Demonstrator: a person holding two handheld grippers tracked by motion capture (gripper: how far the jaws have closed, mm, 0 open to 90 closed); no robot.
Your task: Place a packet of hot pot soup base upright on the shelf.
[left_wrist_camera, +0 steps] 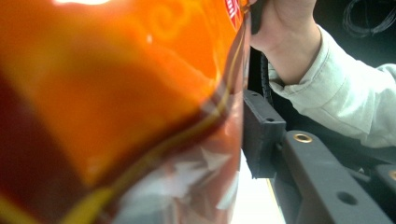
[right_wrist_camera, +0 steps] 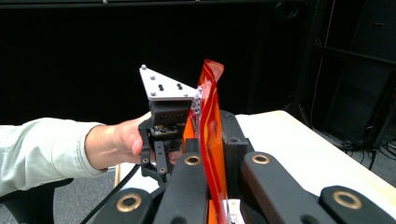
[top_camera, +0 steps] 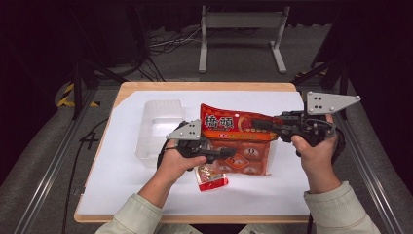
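A large orange snack bag (top_camera: 234,136) with several inner packs stands lifted over the white sheet. My right gripper (top_camera: 260,123) is shut on its top edge. In the right gripper view the orange film (right_wrist_camera: 210,107) rises pinched between my right gripper's (right_wrist_camera: 215,172) jaws. My left gripper (top_camera: 229,153) grips the bag's lower part from the left. In the left gripper view the bag (left_wrist_camera: 116,93) lies against the one visible finger (left_wrist_camera: 261,135); the other finger is hidden behind the bag. A small red and white packet (top_camera: 212,178) lies on the sheet below the bag.
A clear plastic tub (top_camera: 158,126) stands on the white sheet (top_camera: 146,195) left of the bag. The wooden table edge (top_camera: 204,86) runs behind. A metal stand (top_camera: 241,36) and cables are on the floor beyond. The other gripper's grey plate (right_wrist_camera: 163,86) faces the right gripper's camera.
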